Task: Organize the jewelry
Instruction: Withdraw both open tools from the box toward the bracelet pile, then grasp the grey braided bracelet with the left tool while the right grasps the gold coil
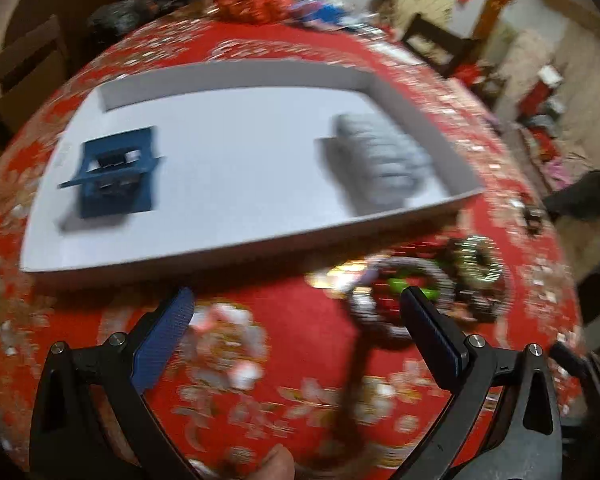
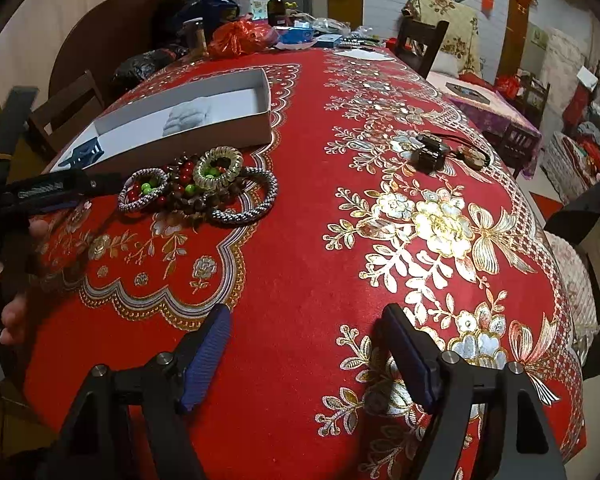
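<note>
A heap of bracelets [image 2: 198,188] is seen on the red patterned tablecloth [image 2: 308,272], just beside the near wall of a shallow white box [image 2: 204,130]; inside the box a blue holder [image 1: 116,172] sits at one end and a pale grey ribbed stand [image 1: 380,162] at the other. The left gripper [image 1: 300,304] is held w/ jaws apart, nothing gripped, its right finger over the heap's edge; view is blurred. The right gripper [image 2: 306,320] is also spread wide over bare cloth, well apart from the heap; a dark beaded piece w/ cord [image 2: 432,154] lies separately farther off
</note>
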### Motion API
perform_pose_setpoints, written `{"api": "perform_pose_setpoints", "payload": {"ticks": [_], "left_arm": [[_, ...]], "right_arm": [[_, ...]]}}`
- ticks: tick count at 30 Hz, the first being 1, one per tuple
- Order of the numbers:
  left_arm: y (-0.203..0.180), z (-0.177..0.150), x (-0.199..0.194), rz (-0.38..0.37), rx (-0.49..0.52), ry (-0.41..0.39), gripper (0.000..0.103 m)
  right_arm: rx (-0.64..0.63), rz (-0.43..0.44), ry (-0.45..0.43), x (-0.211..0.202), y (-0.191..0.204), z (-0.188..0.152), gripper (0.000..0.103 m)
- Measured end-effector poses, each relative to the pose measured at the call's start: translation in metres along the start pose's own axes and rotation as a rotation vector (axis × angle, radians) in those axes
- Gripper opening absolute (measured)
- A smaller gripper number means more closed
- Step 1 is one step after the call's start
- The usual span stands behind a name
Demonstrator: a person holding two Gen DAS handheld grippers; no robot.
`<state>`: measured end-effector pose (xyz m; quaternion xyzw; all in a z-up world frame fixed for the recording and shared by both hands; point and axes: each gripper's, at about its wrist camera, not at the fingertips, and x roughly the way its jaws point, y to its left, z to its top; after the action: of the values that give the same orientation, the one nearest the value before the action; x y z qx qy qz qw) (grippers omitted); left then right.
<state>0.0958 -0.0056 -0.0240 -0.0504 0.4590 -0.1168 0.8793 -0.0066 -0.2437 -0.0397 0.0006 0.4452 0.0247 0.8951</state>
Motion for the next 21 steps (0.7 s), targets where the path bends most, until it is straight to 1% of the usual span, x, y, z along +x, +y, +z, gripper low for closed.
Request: {"api": "perform_pose_setpoints", "payload": {"ticks": [2, 3, 8, 11, 15, 20, 21], "left_arm": [[-0.010, -0.001, 0.000, -0.019, 0.039, -0.006, 0.103], [-0.013, -0.002, 0.002, -0.013, 0.058, -0.002, 0.103], [-0.011, -0.001, 0.011, 0.058, 0.090, 0.011, 0.102], [-0.014, -0.007, 0.013, 0.111, 0.175, 0.035, 0.103], [-0.005, -0.023, 0.003, 0.089, 0.187, 0.031, 0.103], [0.002, -0.034, -0.005, 0.055, 0.235, 0.039, 0.103], [0.003, -0.035, -0.007, 0.052, 0.242, 0.036, 0.100]], "right_arm": [[-0.009, -0.007, -0.001, 0.002, 0.002, 0.002, 0.078], [-0.008, -0.006, -0.001, 0.003, 0.002, 0.002, 0.078], [-0.010, -0.003, -0.004, 0.004, 0.001, 0.004, 0.078], [-0.009, -0.004, -0.005, 0.004, 0.000, 0.004, 0.079], [-0.007, -0.008, -0.006, 0.006, 0.001, 0.006, 0.080], [-0.001, -0.011, -0.005, 0.008, 0.002, 0.010, 0.081], [0.001, -0.006, -0.006, 0.008, 0.003, 0.011, 0.081]]}}
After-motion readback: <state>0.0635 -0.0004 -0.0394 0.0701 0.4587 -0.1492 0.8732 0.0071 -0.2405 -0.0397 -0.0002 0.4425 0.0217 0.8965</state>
